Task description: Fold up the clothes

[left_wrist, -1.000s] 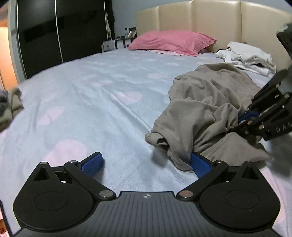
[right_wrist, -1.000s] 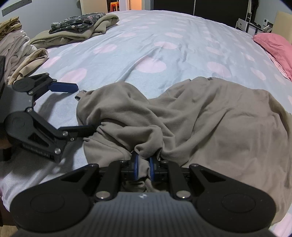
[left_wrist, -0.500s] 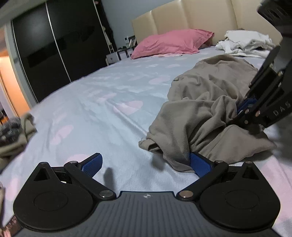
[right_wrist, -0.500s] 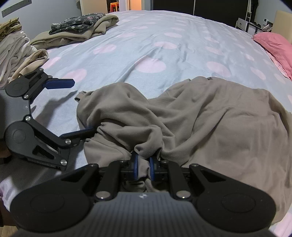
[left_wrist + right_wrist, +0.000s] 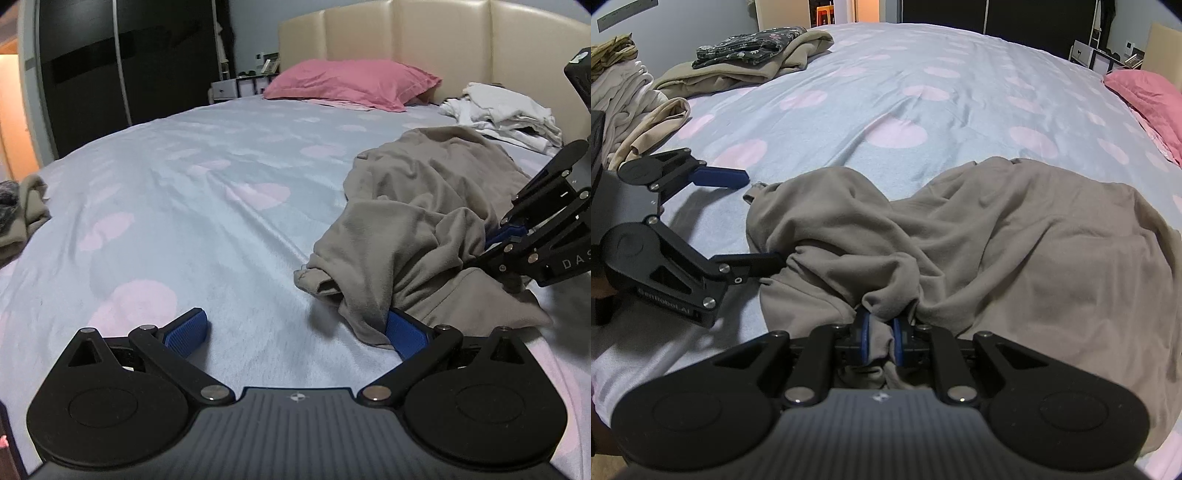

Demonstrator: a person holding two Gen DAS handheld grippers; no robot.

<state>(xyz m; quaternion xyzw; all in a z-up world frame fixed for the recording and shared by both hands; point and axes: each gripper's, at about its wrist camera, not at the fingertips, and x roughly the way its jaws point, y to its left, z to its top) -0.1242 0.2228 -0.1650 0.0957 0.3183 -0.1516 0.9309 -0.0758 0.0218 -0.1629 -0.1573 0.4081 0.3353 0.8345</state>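
the left tool (image 5: 738, 218) sits wide apart at the edge of the crumpled grey-brown garment (image 5: 979, 236), one finger touching the cloth; the garment lies bunched on the spotted bed (image 5: 886, 96); the right tool (image 5: 881, 341) is clenched on a fold of it; i think it is getting spread out flat, so the left tool needs to pinch an edge; its side reads "genrobot.ai".

Taupe garment (image 5: 997, 236); pale-blue, pink-dotted sheet (image 5: 207, 177); pink pillow (image 5: 351, 83).
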